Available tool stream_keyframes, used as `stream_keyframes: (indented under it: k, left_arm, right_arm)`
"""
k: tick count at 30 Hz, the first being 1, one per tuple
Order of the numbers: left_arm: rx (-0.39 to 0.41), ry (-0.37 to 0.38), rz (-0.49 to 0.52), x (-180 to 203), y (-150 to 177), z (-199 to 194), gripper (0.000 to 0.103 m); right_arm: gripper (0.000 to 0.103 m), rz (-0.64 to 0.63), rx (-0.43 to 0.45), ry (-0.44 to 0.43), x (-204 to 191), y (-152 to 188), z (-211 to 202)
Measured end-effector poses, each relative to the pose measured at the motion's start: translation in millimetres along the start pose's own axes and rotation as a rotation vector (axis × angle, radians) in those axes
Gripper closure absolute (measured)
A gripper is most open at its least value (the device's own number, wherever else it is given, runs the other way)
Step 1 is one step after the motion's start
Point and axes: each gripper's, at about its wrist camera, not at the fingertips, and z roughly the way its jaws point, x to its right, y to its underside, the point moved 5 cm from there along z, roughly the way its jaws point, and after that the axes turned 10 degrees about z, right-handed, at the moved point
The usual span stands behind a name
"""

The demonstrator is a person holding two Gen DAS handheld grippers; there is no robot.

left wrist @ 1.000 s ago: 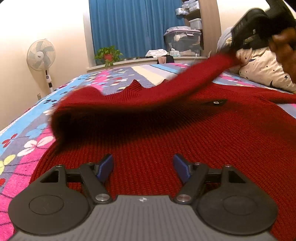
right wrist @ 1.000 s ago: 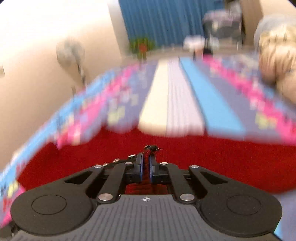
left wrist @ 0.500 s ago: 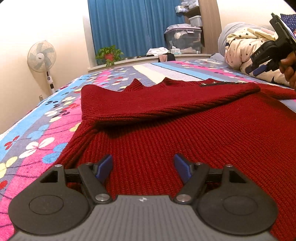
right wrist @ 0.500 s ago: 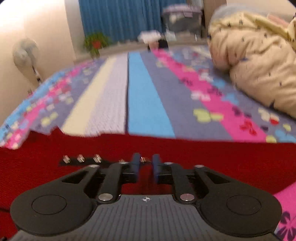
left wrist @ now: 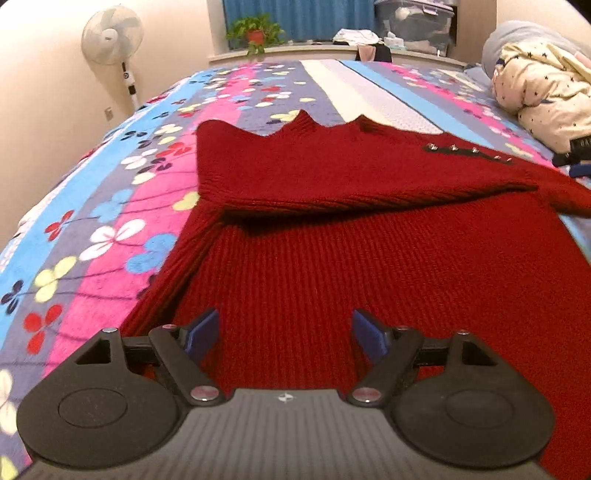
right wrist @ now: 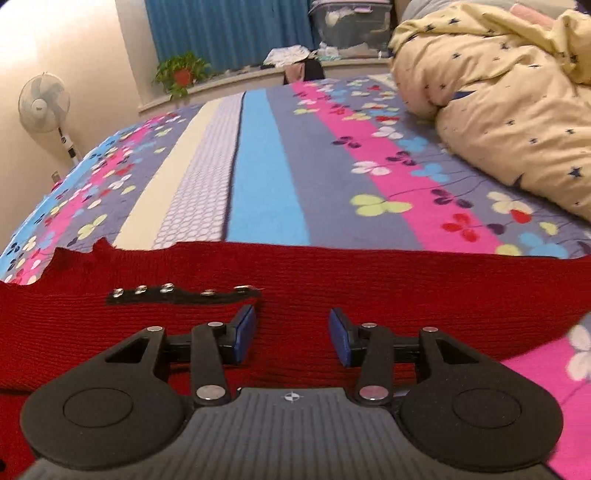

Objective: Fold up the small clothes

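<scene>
Bed cover: the striped fleece blanket with clover flowers in pink, blue and grey bands spreads under everything I am working on, and runs away from me to a window ledge.
Bedding: a rumpled cream quilt with dark stars lies heaped on the blanket, off to my right and well apart from the knitwear.
Garment: the dark red ribbed knit sweater lies flat on the blanket, right in front of both my tools. One sleeve is folded across the chest, its edge forming a thick ridge over the body, and its cuff end reaches the right side.
Trim: a black strip with a row of small metal studs sits on the folded sleeve, just ahead and left of my right tool.
Left gripper: I hold it above the lower body of the sweater; its blue pads stand spread wide, having just opened a little more, with only flat knit showing between them and nothing pinched.
Right gripper: I hold it low over the sleeve near the studded strip; its jaws have just been opening and now stand partly spread, the pads clear of the cloth, with nothing gripped.
Background: a white standing fan and a potted green plant stand by the far wall.
</scene>
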Motion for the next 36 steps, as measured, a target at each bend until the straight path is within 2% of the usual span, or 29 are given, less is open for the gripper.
stream_keyframes:
  k: [4,6,7,8,9,12,16,18,19,21,22,23,27,30,31,33,36]
  left_arm:
    - [-0.049,-0.041,-0.085,-3.0,7.0,-21.0,0.02]
    - [-0.059,-0.026,-0.111,-1.7,10.2,-36.5,0.021]
    - [-0.052,-0.004,-0.099,0.2,12.3,-47.2,0.022]
    - [-0.032,0.013,-0.06,2.3,13.2,-59.3,0.023]
    - [-0.008,0.019,-0.01,4.0,12.6,-70.4,0.023]
    - [0.09,0.043,0.158,-0.3,9.7,-104.1,0.023]
    - [0.197,0.101,0.249,-24.1,6.0,-131.1,0.023]
    - [0.243,0.1,0.24,-37.2,9.6,-131.0,0.023]
    - [0.253,0.082,0.217,-43.3,14.1,-126.2,0.023]
    - [0.233,0.042,0.144,-52.9,26.5,-112.2,0.024]
    - [0.176,0.026,0.112,-55.0,30.5,-100.0,0.032]
    - [0.152,0.008,0.101,-55.9,29.7,-94.3,0.036]
    - [0.238,0.0,0.16,-47.6,20.1,-101.0,0.037]
    - [0.218,0.014,0.156,-47.3,21.5,-96.4,0.037]
    - [0.217,0.015,0.148,-49.3,20.1,-94.2,0.037]
    - [0.223,0.015,0.131,-52.0,19.2,-95.3,0.037]
    - [0.23,0.027,0.1,-56.5,17.5,-97.6,0.037]
  right_arm:
    - [0.057,0.061,0.05,0.025,38.8,-1.9,-17.2]
    - [0.059,0.116,0.081,0.041,62.8,-5.9,-26.0]
    - [0.064,0.15,0.096,0.048,75.1,-7.2,-29.4]
    - [0.08,0.202,0.115,0.056,91.1,-10.0,-33.6]
    - [0.09,0.264,0.133,0.066,108.0,-12.8,-37.1]
    - [0.091,0.431,0.173,0.114,157.2,-16.2,-44.6]
    - [0.082,0.617,0.16,0.198,210.0,-7.7,-37.7]
    - [0.06,0.668,0.139,0.2,223.4,-2.9,-30.2]
    - [0.057,0.686,0.127,0.205,228.1,0.2,-25.5]
    - [0.055,0.714,0.111,0.217,232.6,4.2,-17.8]
    - [0.055,0.729,0.105,0.221,234.4,6.4,-14.4]
    - [0.055,0.747,0.098,0.224,235.8,8.7,-10.7]
    - [0.053,0.796,0.111,0.236,238.1,7.7,-4.4]
    - [0.053,0.787,0.122,0.25,232.6,4.2,0.0]
    - [0.053,0.779,0.131,0.264,230.8,3.8,1.0]
    - [0.086,0.766,0.148,0.269,227.2,3.3,1.9]
    - [0.09,0.758,0.202,0.281,222.3,-0.9,-1.5]
